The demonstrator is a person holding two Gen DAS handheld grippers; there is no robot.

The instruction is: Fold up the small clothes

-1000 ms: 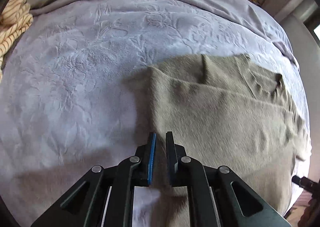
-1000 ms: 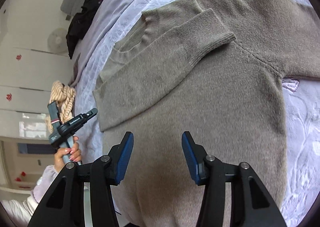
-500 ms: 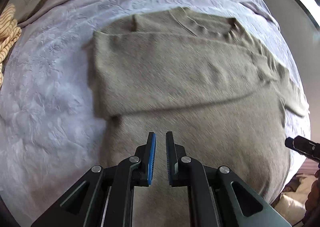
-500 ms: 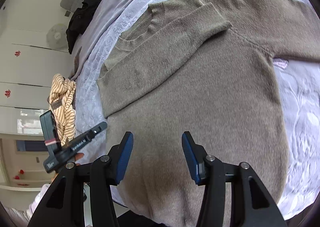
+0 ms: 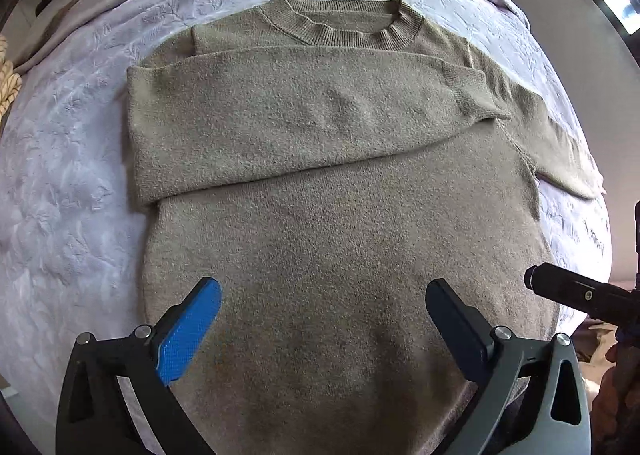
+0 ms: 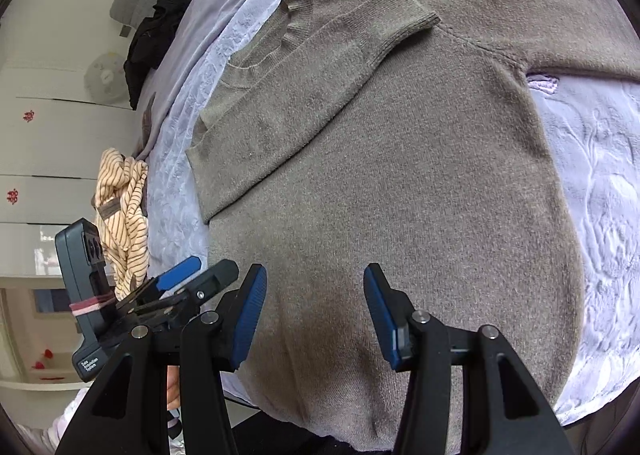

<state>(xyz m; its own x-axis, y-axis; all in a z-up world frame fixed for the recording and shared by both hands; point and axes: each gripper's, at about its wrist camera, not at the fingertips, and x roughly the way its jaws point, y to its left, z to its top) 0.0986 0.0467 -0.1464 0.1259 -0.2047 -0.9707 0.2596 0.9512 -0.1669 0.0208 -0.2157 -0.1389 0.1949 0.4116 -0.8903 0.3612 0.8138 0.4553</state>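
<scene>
An olive-brown knit sweater (image 5: 328,215) lies flat on the lavender bedspread (image 5: 60,183), collar at the far end. Its left sleeve (image 5: 280,115) is folded across the chest; the other sleeve (image 5: 560,143) stretches out to the right. My left gripper (image 5: 324,307) is open and empty above the sweater's lower body. My right gripper (image 6: 312,303) is open and empty over the sweater (image 6: 400,175) near its hem. The left gripper (image 6: 176,279) also shows at the lower left of the right wrist view.
A cream striped garment (image 6: 120,207) lies bunched on the bed's left side. Dark clothing (image 6: 160,31) sits near the headboard. The bedspread (image 6: 600,215) extends to the right of the sweater. The bed edge is close below the hem. White cabinets stand at left.
My left gripper has opened wide and swung from the bedspread beside the sweater to over its lower body. The right gripper stays open, nearly still.
</scene>
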